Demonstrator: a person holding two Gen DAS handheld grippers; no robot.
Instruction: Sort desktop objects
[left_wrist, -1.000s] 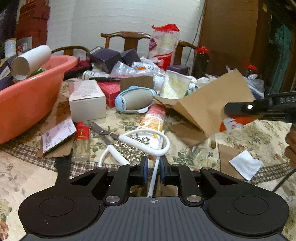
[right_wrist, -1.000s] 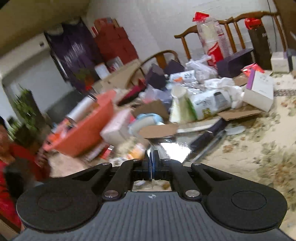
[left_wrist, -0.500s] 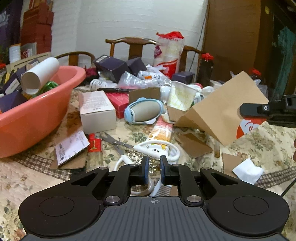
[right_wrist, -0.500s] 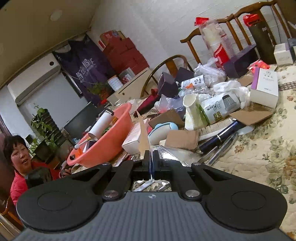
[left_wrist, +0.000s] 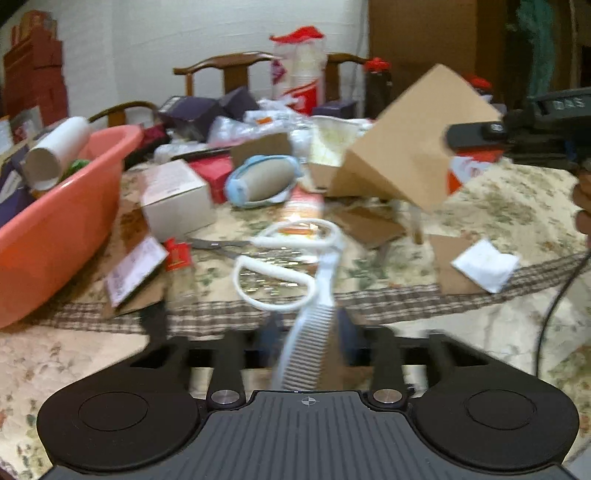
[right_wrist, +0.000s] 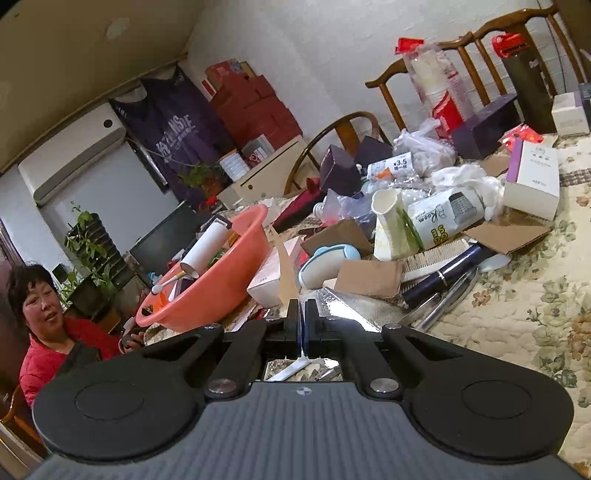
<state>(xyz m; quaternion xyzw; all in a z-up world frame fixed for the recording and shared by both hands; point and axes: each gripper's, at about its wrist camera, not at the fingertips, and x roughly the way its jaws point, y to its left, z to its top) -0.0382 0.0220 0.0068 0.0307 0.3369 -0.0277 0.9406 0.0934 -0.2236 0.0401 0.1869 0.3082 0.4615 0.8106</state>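
A: While both views tilt across the cluttered table, what fills the coral plastic basin (right_wrist: 236, 280)?

B: A white cardboard tube (right_wrist: 205, 249), a cotton swab, small boxes. Right of the basin, the left gripper (left_wrist: 308, 334) has a white ribbed handle (left_wrist: 308, 354) between its opening jaws. The right gripper (right_wrist: 303, 325) is fully closed on a brown cardboard sheet (left_wrist: 413, 147).

A: Beyond the basin?

B: Floral tablecloth (right_wrist: 535, 295), wooden chairs, white walls.

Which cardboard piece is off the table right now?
The large folded cardboard piece, pinched in the right hand-held gripper; the smaller brown scraps lie flat on the tablecloth.
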